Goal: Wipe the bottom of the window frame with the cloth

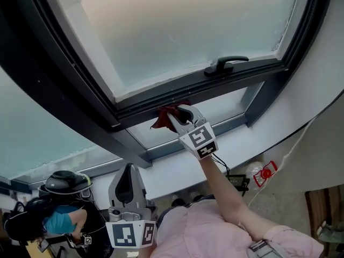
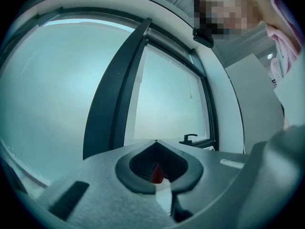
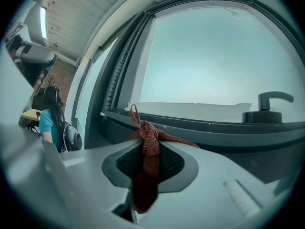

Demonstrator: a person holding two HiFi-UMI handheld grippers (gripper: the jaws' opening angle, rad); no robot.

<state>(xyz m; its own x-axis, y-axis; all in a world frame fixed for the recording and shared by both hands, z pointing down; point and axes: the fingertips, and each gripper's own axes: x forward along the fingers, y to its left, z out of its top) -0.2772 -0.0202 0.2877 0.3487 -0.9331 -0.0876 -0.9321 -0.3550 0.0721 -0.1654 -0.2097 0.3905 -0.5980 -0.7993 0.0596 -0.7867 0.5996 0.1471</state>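
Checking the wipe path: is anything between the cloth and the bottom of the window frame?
Nothing visible is. The right gripper holds the red cloth up at the frame's bottom rail. The window handle juts from that rail farther to the right.

No legible text, number or brand observed; square markers (image 1: 200, 138) on right gripper (image 1: 176, 113) and left gripper (image 1: 128, 171) carry coded patterns only.

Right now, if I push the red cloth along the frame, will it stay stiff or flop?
Likely floppy: the cloth hangs twisted and limp in the shut right gripper, a loose loop poking up. Probably light, so it should drag along the window frame easily, but may bunch rather than spread flat.
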